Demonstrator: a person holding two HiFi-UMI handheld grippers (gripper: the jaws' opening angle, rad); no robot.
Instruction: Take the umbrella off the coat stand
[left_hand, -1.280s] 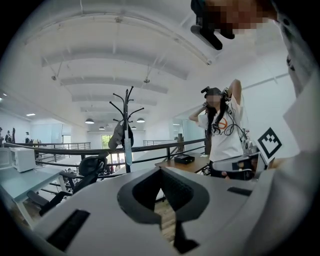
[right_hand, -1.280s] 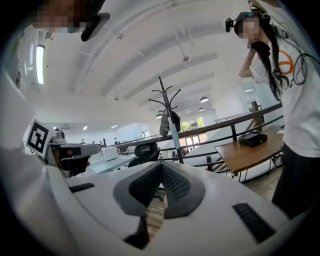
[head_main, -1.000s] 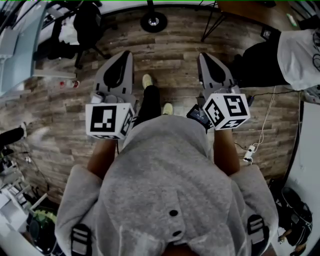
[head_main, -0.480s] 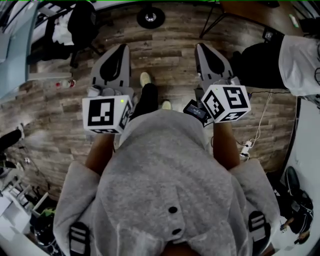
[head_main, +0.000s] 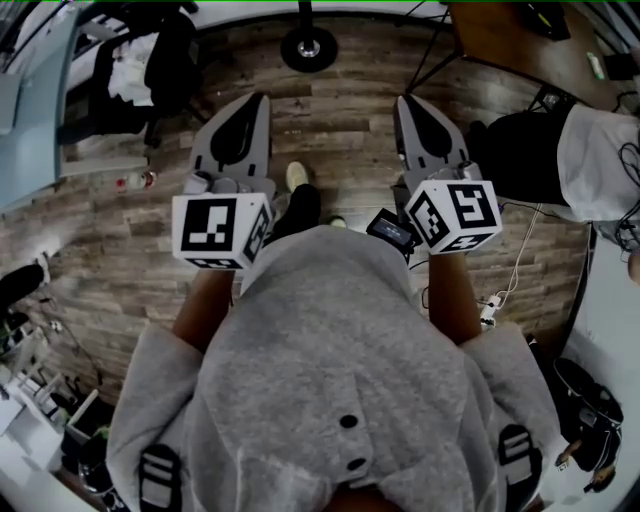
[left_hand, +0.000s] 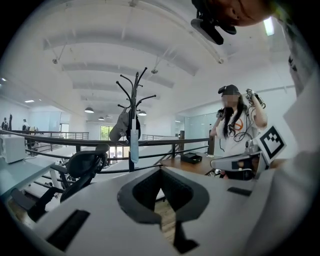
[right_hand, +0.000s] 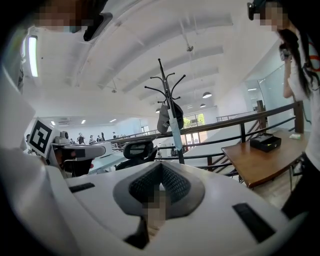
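Note:
The coat stand (left_hand: 132, 112) rises some way ahead by a railing, apart from both grippers. A pale blue folded umbrella (left_hand: 134, 145) hangs down its pole, beside a grey garment (left_hand: 120, 127). The right gripper view shows the same coat stand (right_hand: 169, 105) and umbrella (right_hand: 176, 136). In the head view only the stand's round base (head_main: 308, 45) shows, at the top edge. My left gripper (head_main: 254, 102) and right gripper (head_main: 408, 102) are held side by side in front of the person's body, pointing at that base. Both are shut and hold nothing.
A black office chair (head_main: 165, 60) stands left of the stand's base. A wooden table (head_main: 500, 35) with a black box (right_hand: 268, 142) is to its right. Another person (head_main: 590, 150) stands at the right. Cables and a power strip (head_main: 492, 305) lie on the wooden floor.
The person has walked forward, so the floor has shifted under the grippers and the table at the upper right shows more. Both grippers stay shut and level, side by side.

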